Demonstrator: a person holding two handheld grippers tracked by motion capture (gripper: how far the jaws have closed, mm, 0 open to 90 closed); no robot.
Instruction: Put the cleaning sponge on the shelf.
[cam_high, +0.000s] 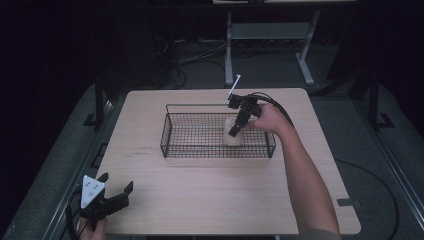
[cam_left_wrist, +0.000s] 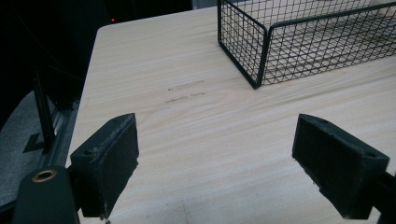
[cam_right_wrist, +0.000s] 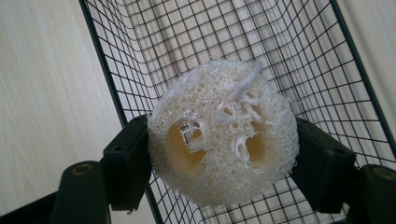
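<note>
High view has your right gripper reaching down into the black wire basket that sits on the wooden table, at the basket's right end. Right gripper view shows its two jaws pressed against opposite sides of a pale loofah sponge, clamping it, with the basket's mesh floor and walls behind. Your left gripper sits low at the near left corner of the table, well apart from the basket, its grey three-cornered plate facing up. Left gripper view shows your jaws spread wide with nothing between them, bare tabletop under them and the basket's corner ahead to the right.
</note>
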